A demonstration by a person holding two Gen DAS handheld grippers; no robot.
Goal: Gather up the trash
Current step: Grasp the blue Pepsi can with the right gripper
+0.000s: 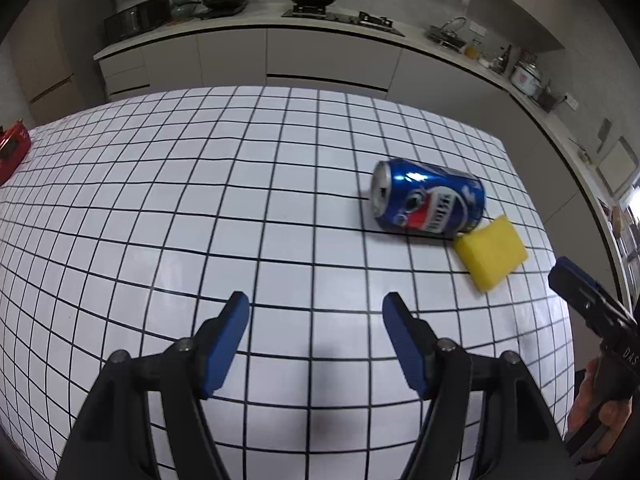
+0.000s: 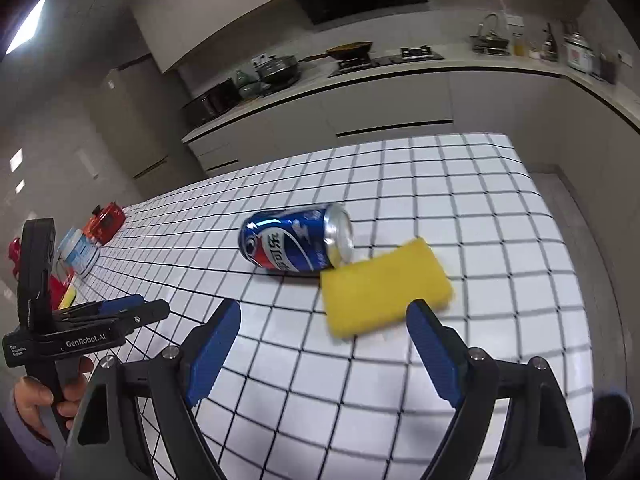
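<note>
A dented blue drink can (image 1: 430, 204) lies on its side on the white gridded table (image 1: 200, 200), with a yellow sponge (image 1: 493, 258) touching its near right end. My left gripper (image 1: 316, 300) is open over bare table, short of the can and to its left. In the right wrist view the can (image 2: 294, 244) and sponge (image 2: 384, 290) lie just beyond my right gripper (image 2: 324, 308), which is open, its right fingertip at the sponge's near edge. Nothing sits between either pair of fingers. The right gripper also shows at the right edge of the left wrist view.
A red object (image 1: 12, 148) sits at the table's far left edge. The right wrist view shows a red container (image 2: 105, 222), a blue-and-white tub (image 2: 78, 250) and more red and yellow items at the left, beside the hand-held left gripper body (image 2: 72, 340). Kitchen counters run behind.
</note>
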